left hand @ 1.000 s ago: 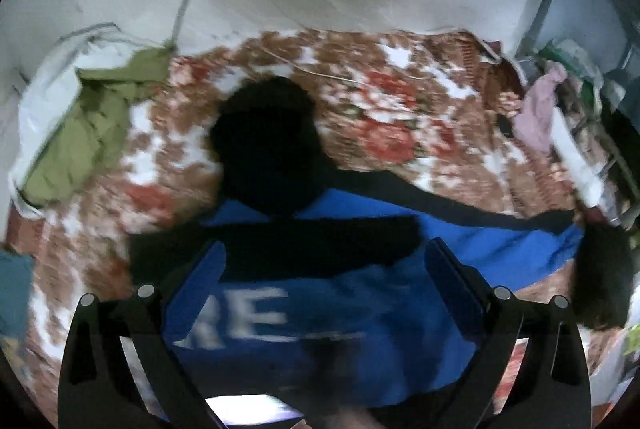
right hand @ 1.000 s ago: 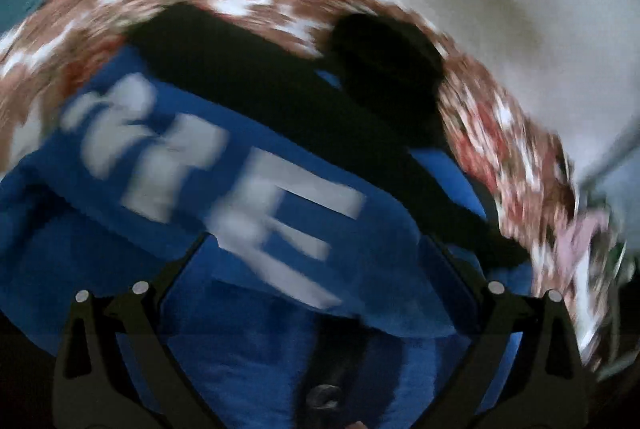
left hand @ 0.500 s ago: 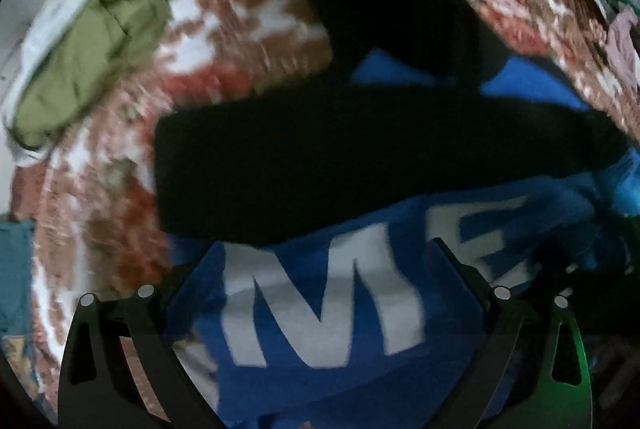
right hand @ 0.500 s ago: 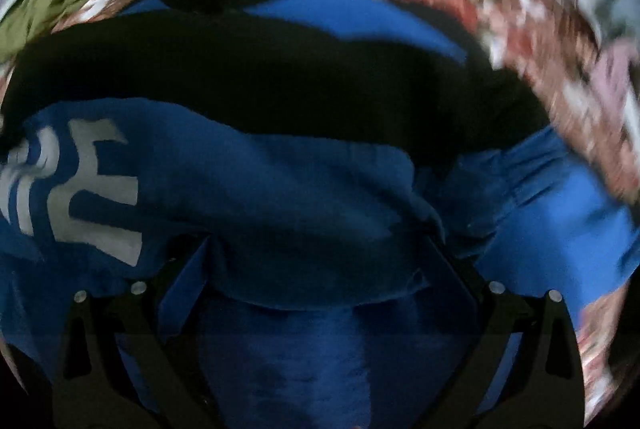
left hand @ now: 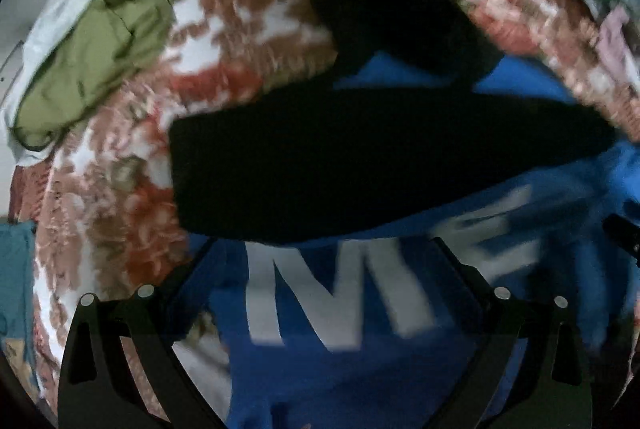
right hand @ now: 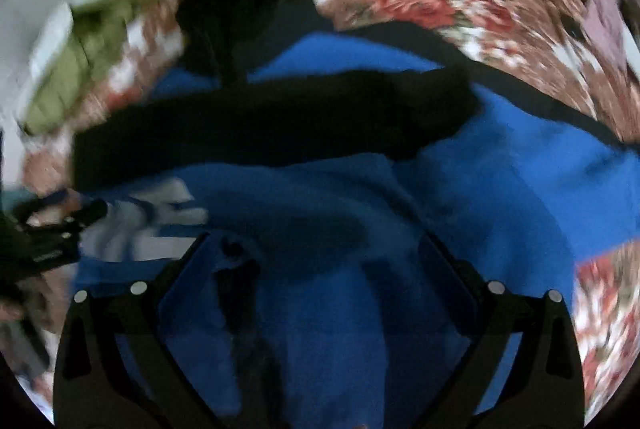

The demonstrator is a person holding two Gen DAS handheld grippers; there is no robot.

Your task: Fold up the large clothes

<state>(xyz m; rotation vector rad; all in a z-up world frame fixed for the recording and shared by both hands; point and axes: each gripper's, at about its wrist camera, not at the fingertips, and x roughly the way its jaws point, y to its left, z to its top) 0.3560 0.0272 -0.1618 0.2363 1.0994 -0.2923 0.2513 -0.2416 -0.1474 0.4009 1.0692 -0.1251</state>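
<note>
A large blue hoodie with a black band, black hood and white letters lies on a floral bedspread. It also shows in the right wrist view. My left gripper is over the lettered front, jaws wide apart with blue cloth between them. My right gripper is over bunched blue cloth, jaws wide apart. The left gripper also shows at the left edge of the right wrist view. Both views are blurred.
An olive green garment lies on a white cloth at the bed's far left corner. A teal cloth is at the left edge. A white wall rises behind the bed. Pink clothes lie at the right.
Both grippers have dropped closer to the hoodie on the bed. The right view has swung right, and the blue sleeve is now folded across the body.
</note>
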